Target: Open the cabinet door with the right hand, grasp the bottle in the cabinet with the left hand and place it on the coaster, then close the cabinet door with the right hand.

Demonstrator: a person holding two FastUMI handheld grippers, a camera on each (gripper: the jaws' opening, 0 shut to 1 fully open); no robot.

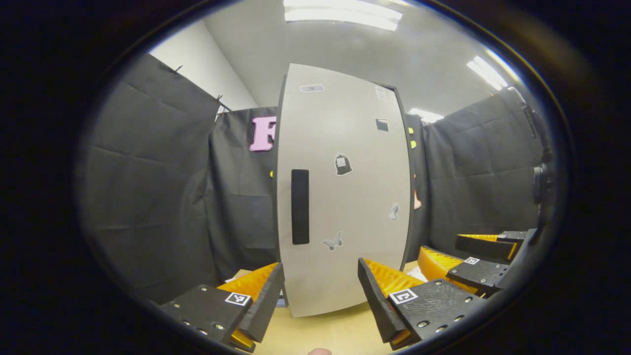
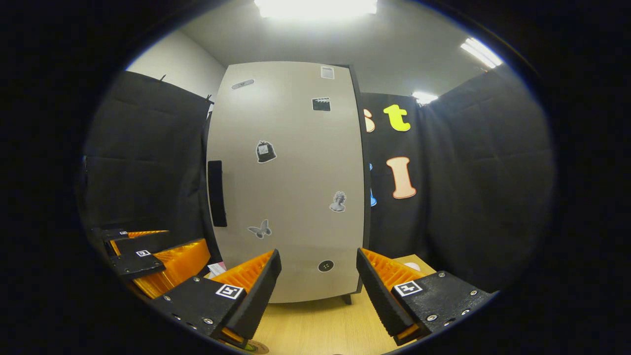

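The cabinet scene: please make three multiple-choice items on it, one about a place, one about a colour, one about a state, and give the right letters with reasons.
1. Where on the cabinet door is the handle, in the right gripper view?
A. near the left edge
B. at the centre
C. near the right edge

2. What colour is the handle?
A. white
B. black
C. yellow

3. What state is the door in?
A. shut
B. wide open
C. taken off

Answers:
1 A, the dark vertical bar sits beside the left edge.
2 B, it is black against the pale grey panel.
3 A, the panel covers the whole cabinet front and no inside shows.
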